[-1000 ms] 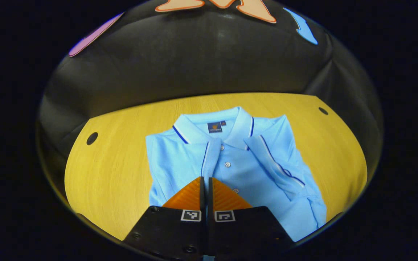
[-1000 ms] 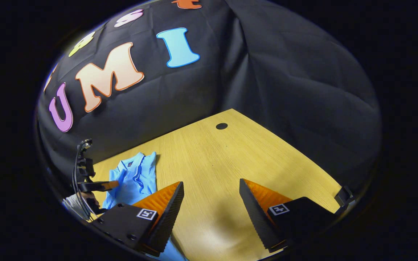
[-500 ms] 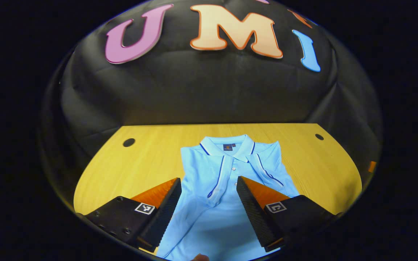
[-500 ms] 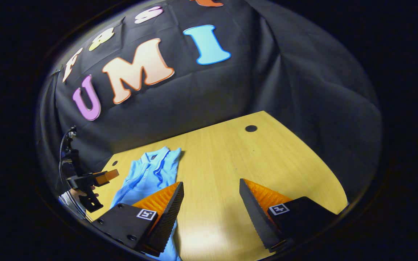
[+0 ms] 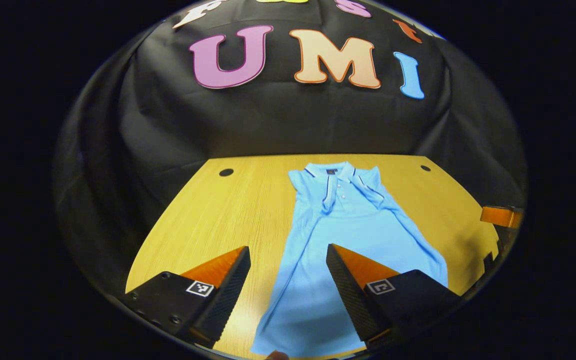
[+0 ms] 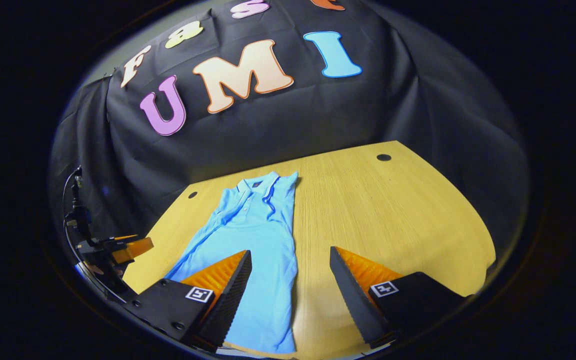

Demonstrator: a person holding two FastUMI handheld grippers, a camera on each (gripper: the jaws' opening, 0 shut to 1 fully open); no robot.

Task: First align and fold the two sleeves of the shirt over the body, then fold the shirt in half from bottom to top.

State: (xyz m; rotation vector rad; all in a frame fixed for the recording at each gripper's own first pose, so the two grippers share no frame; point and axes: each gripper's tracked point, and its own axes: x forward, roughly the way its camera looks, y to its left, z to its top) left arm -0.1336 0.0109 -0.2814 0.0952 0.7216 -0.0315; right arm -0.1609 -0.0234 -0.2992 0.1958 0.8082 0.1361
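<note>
The light blue shirt (image 5: 348,235) lies flat on the wooden surface (image 5: 218,220), collar (image 5: 332,171) toward the far edge, hem at the near edge, both sleeves folded over the body. The left gripper (image 5: 288,280) hovers above the hem, fingers spread, holding nothing. The right gripper (image 6: 290,285) is likewise spread and empty, over the shirt's right edge near the hem
</note>
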